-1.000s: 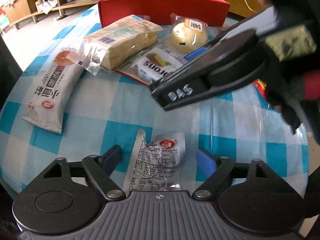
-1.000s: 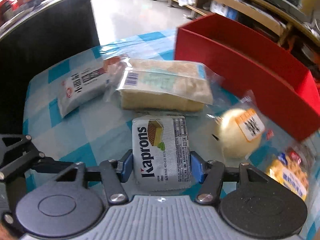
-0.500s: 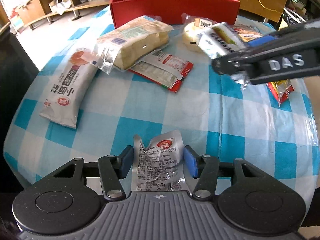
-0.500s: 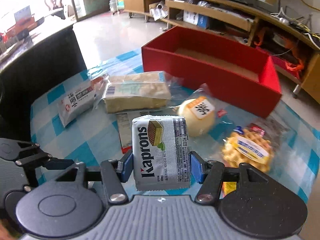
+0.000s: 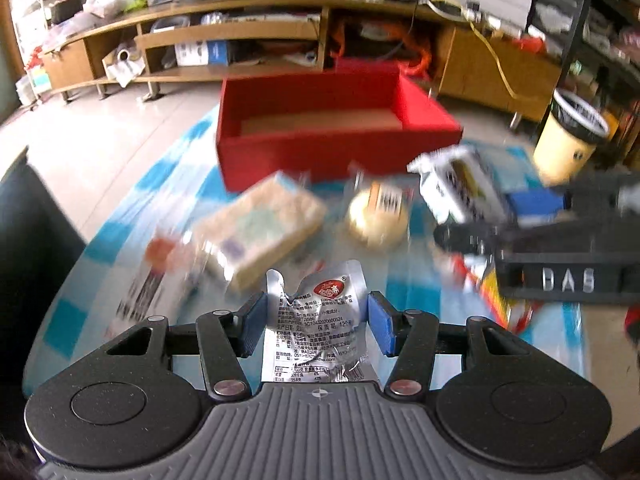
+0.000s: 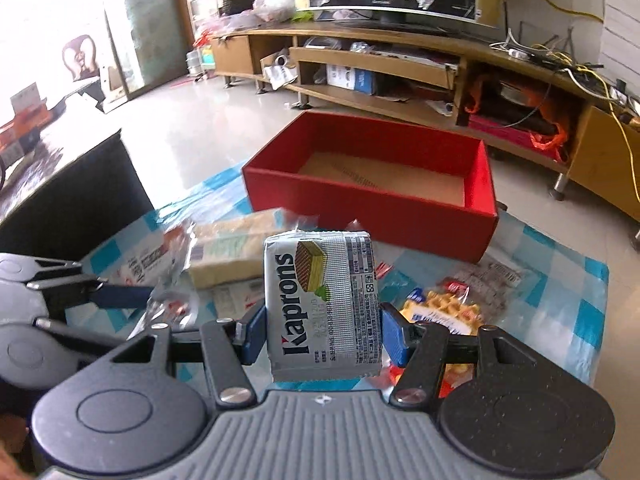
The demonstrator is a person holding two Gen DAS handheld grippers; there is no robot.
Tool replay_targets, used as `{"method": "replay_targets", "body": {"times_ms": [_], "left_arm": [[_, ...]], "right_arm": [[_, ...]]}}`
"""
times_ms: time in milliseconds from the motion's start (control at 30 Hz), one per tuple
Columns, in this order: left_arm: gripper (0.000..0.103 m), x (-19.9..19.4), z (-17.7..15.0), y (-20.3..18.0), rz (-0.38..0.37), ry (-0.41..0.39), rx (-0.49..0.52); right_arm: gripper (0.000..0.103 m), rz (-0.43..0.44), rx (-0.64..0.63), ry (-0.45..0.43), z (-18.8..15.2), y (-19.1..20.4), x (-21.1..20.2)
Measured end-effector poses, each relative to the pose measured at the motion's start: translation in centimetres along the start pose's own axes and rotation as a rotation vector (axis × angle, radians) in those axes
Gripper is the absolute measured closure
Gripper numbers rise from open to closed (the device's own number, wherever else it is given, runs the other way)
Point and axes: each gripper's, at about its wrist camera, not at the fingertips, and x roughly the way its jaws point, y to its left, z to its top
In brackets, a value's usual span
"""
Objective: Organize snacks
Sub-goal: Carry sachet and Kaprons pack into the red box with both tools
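Note:
My left gripper (image 5: 314, 322) is shut on a crumpled silver snack pouch (image 5: 316, 328) with a red logo, held above the table. In the right wrist view my right gripper (image 6: 322, 330) is shut on a white Kaprons wafer pack (image 6: 324, 304), also lifted. The same wafer pack (image 5: 464, 188) shows in the left wrist view at right, in the other gripper (image 5: 504, 216). An open red box (image 6: 372, 192) with a brown bottom stands at the far side of the checked table. The left gripper (image 6: 116, 296) appears at the left edge of the right wrist view.
On the blue-and-white checked cloth (image 5: 408, 288) lie a long biscuit pack (image 5: 260, 228), a round bun in a wrapper (image 5: 378, 214), a white bar pack (image 5: 148, 284) and a waffle pack (image 6: 444, 312). Behind stand a low wooden TV shelf (image 6: 380, 60) and a bin (image 5: 572, 136).
The left gripper closed on the silver pouch and lifted it off the table. The right gripper rose with the wafer pack and moved toward the red box; both views now tilt higher.

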Motion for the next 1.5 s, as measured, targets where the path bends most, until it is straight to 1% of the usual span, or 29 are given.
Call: {"method": "replay_targets", "body": {"times_ms": [100, 267, 467, 567, 733, 833, 1000, 1133, 1333, 1500], "left_arm": [[0.041, 1.3, 2.1, 0.3, -0.01, -0.024, -0.021], [0.041, 2.3, 5.0, 0.9, -0.019, -0.059, -0.058], [0.041, 3.2, 8.6, 1.0, -0.014, -0.108, -0.062], [0.041, 4.1, 10.2, 1.1, -0.014, -0.119, -0.075], [0.041, 5.9, 12.8, 1.3, -0.002, -0.137, -0.085], [0.041, 7.2, 14.2, 1.6, 0.0, -0.137, -0.097], [0.041, 9.8, 16.2, 1.8, 0.04, -0.135, -0.088], [0.041, 12.3, 17.2, 2.3, 0.075, -0.104, -0.098], [0.041, 15.5, 17.4, 3.1, 0.128, -0.044, -0.094], [0.041, 16.9, 17.1, 3.6, 0.151, -0.008, -0.101]], "right_arm": [[0.045, -0.009, 0.036, -0.012, 1.0, -0.9, 0.3], [0.045, -0.025, 0.085, -0.021, 2.5, -2.2, 1.4], [0.045, -0.038, 0.136, -0.067, 5.2, -3.7, 2.1], [0.045, -0.045, 0.146, -0.079, 6.6, -4.2, 2.9], [0.045, -0.062, 0.144, -0.074, 8.4, -5.1, 5.1], [0.045, -0.071, 0.156, -0.072, 9.7, -6.1, 6.6], [0.045, -0.09, 0.14, -0.064, 11.6, -7.3, 9.6], [0.045, -0.089, 0.171, -0.05, 12.4, -8.7, 12.2], [0.045, -0.093, 0.191, -0.006, 12.3, -9.6, 15.7], [0.045, -0.103, 0.184, 0.027, 11.9, -9.7, 17.5]]}}
